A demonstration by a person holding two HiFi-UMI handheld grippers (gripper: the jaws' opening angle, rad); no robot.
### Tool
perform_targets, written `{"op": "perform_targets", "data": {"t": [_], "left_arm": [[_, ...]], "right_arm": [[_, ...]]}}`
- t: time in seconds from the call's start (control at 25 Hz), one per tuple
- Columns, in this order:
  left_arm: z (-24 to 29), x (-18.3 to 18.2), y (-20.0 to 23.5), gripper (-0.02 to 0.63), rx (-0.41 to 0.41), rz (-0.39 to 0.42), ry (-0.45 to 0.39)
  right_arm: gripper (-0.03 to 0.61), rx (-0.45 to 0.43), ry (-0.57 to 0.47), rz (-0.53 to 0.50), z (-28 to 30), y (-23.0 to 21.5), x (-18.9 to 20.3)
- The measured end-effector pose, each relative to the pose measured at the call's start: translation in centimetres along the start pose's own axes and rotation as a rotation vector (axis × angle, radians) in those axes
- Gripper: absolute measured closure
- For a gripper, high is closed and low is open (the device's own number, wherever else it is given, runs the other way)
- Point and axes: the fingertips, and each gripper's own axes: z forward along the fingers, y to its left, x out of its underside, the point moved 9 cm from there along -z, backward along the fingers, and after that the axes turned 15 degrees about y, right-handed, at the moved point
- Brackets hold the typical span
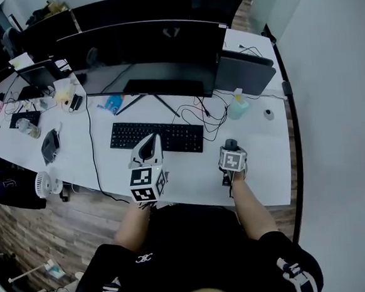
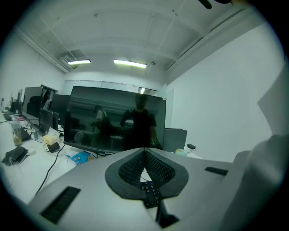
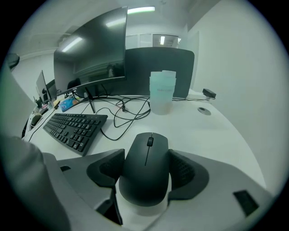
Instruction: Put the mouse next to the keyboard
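Note:
A black mouse lies between the jaws of my right gripper, and both ribbed pads press on its sides over the white desk. In the head view this gripper and the mouse are just right of the black keyboard, close to its right end. The keyboard shows to the left in the right gripper view. My left gripper hovers over the keyboard's front edge. Its jaws are shut with nothing in them, and a few keys show below the pads.
A wide dark monitor stands behind the keyboard. Loose cables and a pale bottle lie behind the mouse, and the bottle is straight ahead of my right gripper. The desk's front edge runs close behind both grippers.

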Motion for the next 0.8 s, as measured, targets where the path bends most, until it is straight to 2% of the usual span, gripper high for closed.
{"op": "perform_targets", "data": {"t": [0.12,0.28,0.44,0.6,0.72,0.8], "left_arm": [[-0.1,-0.1,0.3,0.601,0.001,0.003,-0.003],[-0.2,-0.1,0.6,0.601,0.006,0.012,-0.007],[-0.3,-0.3,1.1,0.601,0.015,0.021,-0.014],[-0.2,-0.9,1.3,0.603,0.031,0.041,-0.023],[0.1,-1.5,1.7,0.601,0.045,0.05,-0.033],[0.4,-1.8,2.0,0.601,0.055,0.056,-0.039]], "right_arm": [[0.258,0.025,0.057,0.007,0.1,0.2,0.4],[0.255,0.011,0.046,0.005,1.0,0.5,0.2],[0.252,0.084,0.082,0.002,-0.1,0.1,-0.2],[0.243,0.05,0.079,0.003,0.4,0.6,0.2],[0.215,-0.075,0.026,0.059,0.4,1.7,0.2],[0.221,-0.041,-0.084,0.071,-1.3,1.2,-0.9]]}}
